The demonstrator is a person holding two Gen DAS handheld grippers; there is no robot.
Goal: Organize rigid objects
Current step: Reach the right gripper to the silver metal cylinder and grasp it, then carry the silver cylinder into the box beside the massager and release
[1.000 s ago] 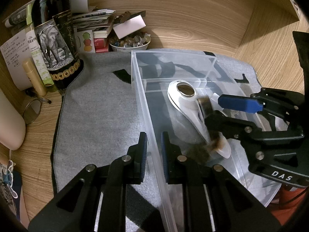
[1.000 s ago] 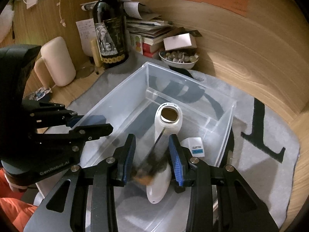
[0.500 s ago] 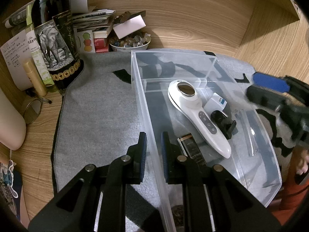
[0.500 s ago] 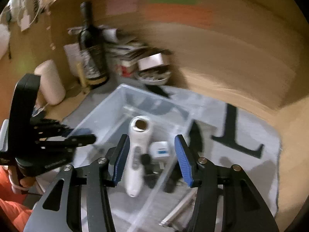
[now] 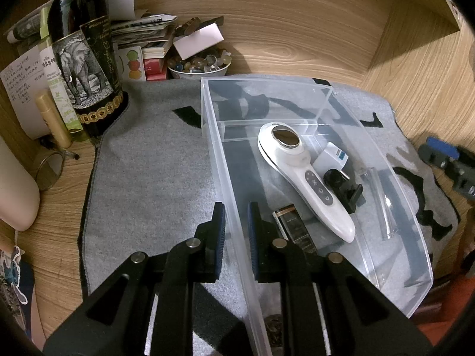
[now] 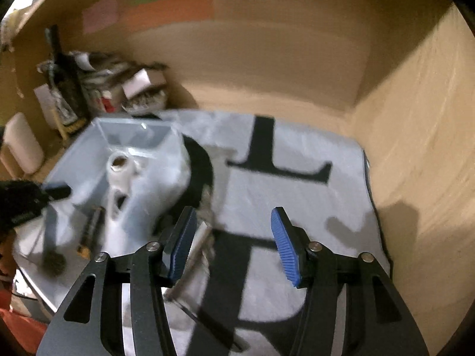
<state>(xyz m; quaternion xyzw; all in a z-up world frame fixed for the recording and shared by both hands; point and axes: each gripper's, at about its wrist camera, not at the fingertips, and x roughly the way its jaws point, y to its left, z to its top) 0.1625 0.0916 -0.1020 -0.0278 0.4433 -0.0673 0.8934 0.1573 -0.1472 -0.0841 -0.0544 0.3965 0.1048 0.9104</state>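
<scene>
A clear plastic bin (image 5: 213, 136) stands on a grey mat (image 5: 154, 178). In it lie a white handheld device (image 5: 299, 172), a small white box (image 5: 331, 158), a black clip-like part (image 5: 344, 190) and a dark flat bar (image 5: 292, 228). My left gripper (image 5: 236, 234) is shut on the bin's left wall near its front. My right gripper (image 6: 233, 241) is open and empty, above the mat to the right of the bin (image 6: 133, 136); this view is blurred. It shows at the right edge of the left wrist view (image 5: 445, 160).
A wine bottle (image 5: 86, 59) with an elephant label, stacked papers and books (image 5: 142, 38), a bowl of stones (image 5: 199, 63) and a round mirror (image 5: 49, 170) stand at the back left. Wooden walls (image 5: 297, 29) close the back and right. A metal strip (image 6: 196, 246) lies by the bin.
My right gripper has let go of the dark bar in the bin, opened wide, and swung out to the right over the mat. My left gripper has kept its hold.
</scene>
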